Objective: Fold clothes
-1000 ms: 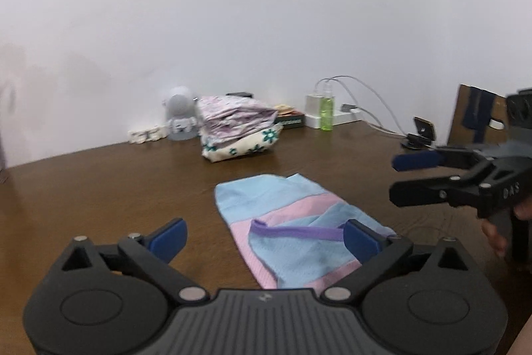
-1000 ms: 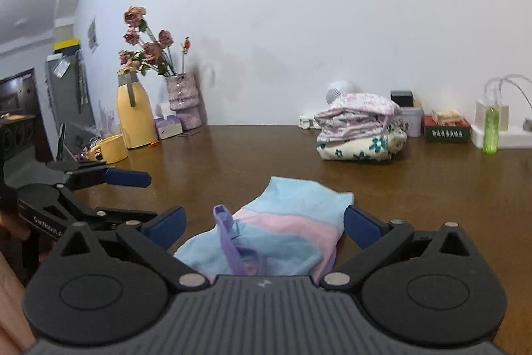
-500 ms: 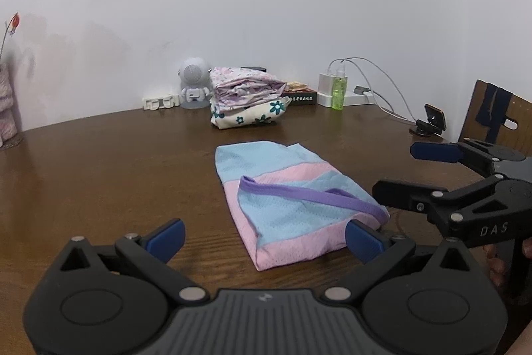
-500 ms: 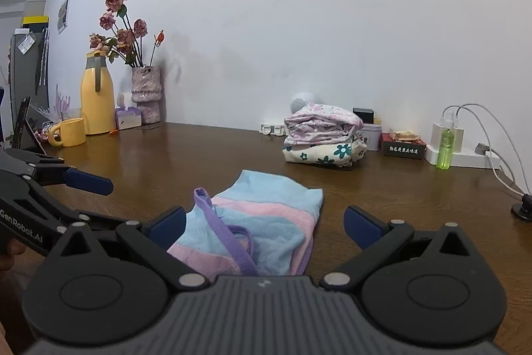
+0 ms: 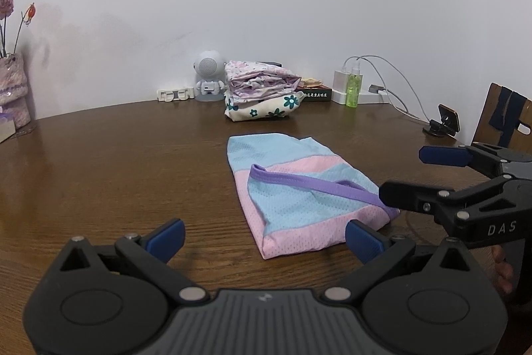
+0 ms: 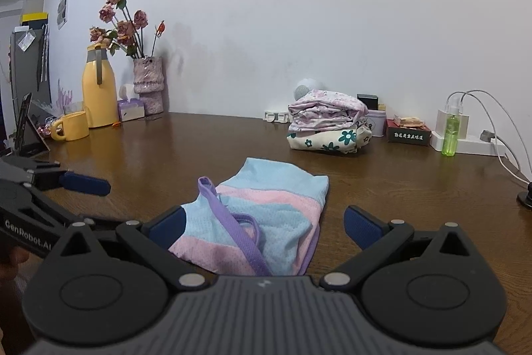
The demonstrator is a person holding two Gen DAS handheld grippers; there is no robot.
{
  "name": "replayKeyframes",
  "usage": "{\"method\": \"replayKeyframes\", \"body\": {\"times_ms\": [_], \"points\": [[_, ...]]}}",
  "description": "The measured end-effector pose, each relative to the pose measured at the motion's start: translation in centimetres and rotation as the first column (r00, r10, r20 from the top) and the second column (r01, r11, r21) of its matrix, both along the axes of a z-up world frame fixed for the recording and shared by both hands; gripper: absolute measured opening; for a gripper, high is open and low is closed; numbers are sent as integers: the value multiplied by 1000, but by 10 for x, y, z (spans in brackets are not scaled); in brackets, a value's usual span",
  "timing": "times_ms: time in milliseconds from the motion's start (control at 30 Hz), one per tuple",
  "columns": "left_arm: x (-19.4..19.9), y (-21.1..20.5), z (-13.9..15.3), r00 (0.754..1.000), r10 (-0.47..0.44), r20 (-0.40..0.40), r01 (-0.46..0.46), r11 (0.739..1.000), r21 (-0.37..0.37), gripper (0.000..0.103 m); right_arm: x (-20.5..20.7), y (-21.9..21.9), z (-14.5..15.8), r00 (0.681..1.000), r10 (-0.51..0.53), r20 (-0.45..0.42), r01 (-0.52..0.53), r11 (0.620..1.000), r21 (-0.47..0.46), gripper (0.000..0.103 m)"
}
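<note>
A folded blue and pink mesh garment (image 5: pixel 292 188) (image 6: pixel 266 212) with a purple band lies flat on the brown wooden table (image 5: pixel 116 162). My left gripper (image 5: pixel 264 240) hovers open just short of its near pink edge, nothing between the fingers. My right gripper (image 6: pixel 264 227) is open too, low over the garment's end with the purple band; from the left wrist view the right gripper (image 5: pixel 412 175) sits at the garment's right side. The left gripper (image 6: pixel 86 188) appears at the left of the right wrist view. A stack of folded floral clothes (image 5: pixel 262 95) (image 6: pixel 329 125) rests near the wall.
Along the wall stand a small white robot-shaped speaker (image 5: pixel 208 75), a green bottle (image 5: pixel 353 85) by a white charger with cables, and a dark box (image 6: pixel 408 133). A yellow jug (image 6: pixel 98 92), yellow mug (image 6: pixel 69 130) and flower vase (image 6: pixel 148 85) occupy the far left. A wooden chair back (image 5: pixel 498 118) stands right.
Both grippers have pulled back and risen from the garment, staying open. The garment now lies folded and flat, showing in full ahead of the left gripper.
</note>
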State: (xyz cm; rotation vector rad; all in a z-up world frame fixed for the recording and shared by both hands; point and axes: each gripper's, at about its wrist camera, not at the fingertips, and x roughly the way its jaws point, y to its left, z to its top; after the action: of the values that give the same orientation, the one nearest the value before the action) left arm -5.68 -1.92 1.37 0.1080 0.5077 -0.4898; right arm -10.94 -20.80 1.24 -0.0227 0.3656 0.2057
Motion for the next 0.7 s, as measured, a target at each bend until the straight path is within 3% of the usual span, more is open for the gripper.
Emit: {"method": "replayKeyframes", "body": {"times_ms": [100,200,300,400,467,500,600,700], "points": [[1,0,1,1000,-2,1,2,1000,7,103,2,1,3,997,71,-22,-72,994,-79,103],[1,1,1,1000,4,-1,-4,1000,12,103,3,7,9,983,177,-41,-181,960,-215,103],[2,1,1,1000,10,-2,-10,1000,13,103,4,23,14,953,297,-65,-298,871,-391,96],[1,0,1,1000,15,-2,-15,1000,24,103,10,38,13,913,387,-126,-392,750,-533,78],[1,-1,2,1000,17,0,-17,999,32,103,17,46,10,886,425,-187,-448,678,-582,60],[1,-1,2,1000,19,1,-19,999,36,103,20,49,10,872,441,-212,-473,647,-598,56],[1,-1,3,1000,23,3,-23,999,46,103,28,57,6,831,483,-274,-535,564,-629,50],[1,-3,3,1000,10,1,-10,998,60,103,36,62,4,791,505,-345,-596,509,-621,46]]}}
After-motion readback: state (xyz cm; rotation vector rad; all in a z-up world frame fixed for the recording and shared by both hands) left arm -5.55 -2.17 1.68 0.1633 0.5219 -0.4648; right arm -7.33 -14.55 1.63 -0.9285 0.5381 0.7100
